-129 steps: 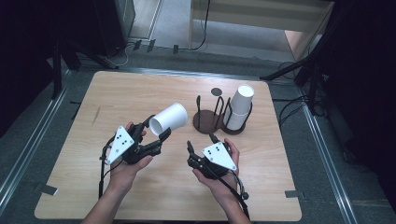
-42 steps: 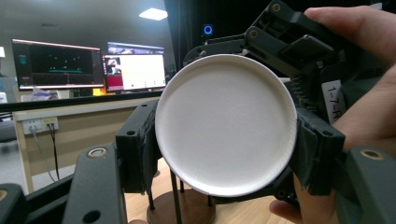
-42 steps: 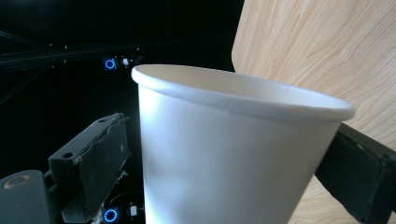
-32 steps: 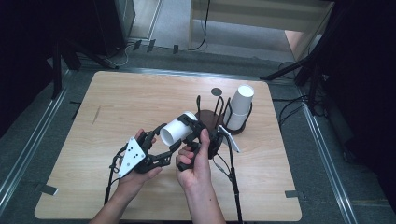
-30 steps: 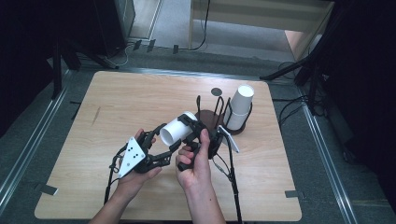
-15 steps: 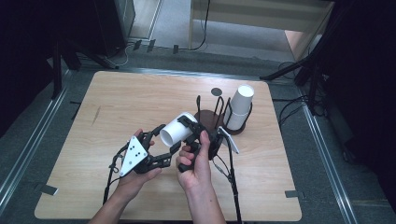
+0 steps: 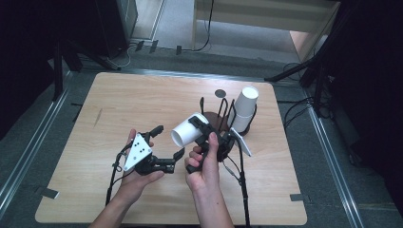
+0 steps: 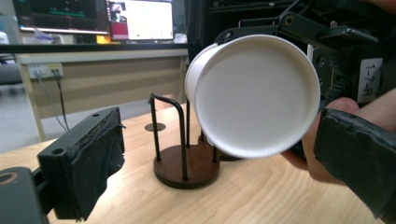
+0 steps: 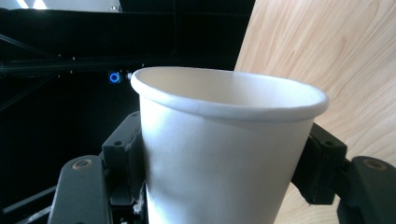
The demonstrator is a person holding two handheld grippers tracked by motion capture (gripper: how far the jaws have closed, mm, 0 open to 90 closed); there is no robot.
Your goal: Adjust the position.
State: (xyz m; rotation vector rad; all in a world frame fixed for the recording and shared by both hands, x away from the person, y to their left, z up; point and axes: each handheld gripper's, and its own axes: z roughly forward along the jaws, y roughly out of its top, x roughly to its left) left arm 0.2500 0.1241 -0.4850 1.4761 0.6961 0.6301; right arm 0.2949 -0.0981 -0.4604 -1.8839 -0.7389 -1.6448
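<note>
A white paper cup (image 7: 186, 132) is held on its side above the table, its mouth turned toward my left gripper. My right gripper (image 7: 198, 129) is shut on the cup's wall. In the right gripper view the cup (image 9: 224, 149) sits between both jaws of the right gripper (image 9: 224, 177). My left gripper (image 7: 169, 141) stands open just left of the cup's mouth, apart from it. In the left gripper view the cup's mouth (image 8: 257, 93) faces me above the open left gripper (image 8: 219, 168). Its pads (image 8: 91, 161) touch nothing.
A dark round holder (image 7: 213, 117) with black wire posts stands behind the cup, also seen as the holder (image 8: 187, 169) close ahead. A stack of white cups (image 7: 244, 108) leans in the neighbouring holder at the right. Bare wooden table (image 7: 119, 104) lies to the left.
The left gripper, which held the cup earlier, has let go, opened and drawn back to the left. The right gripper came in and now holds the cup.
</note>
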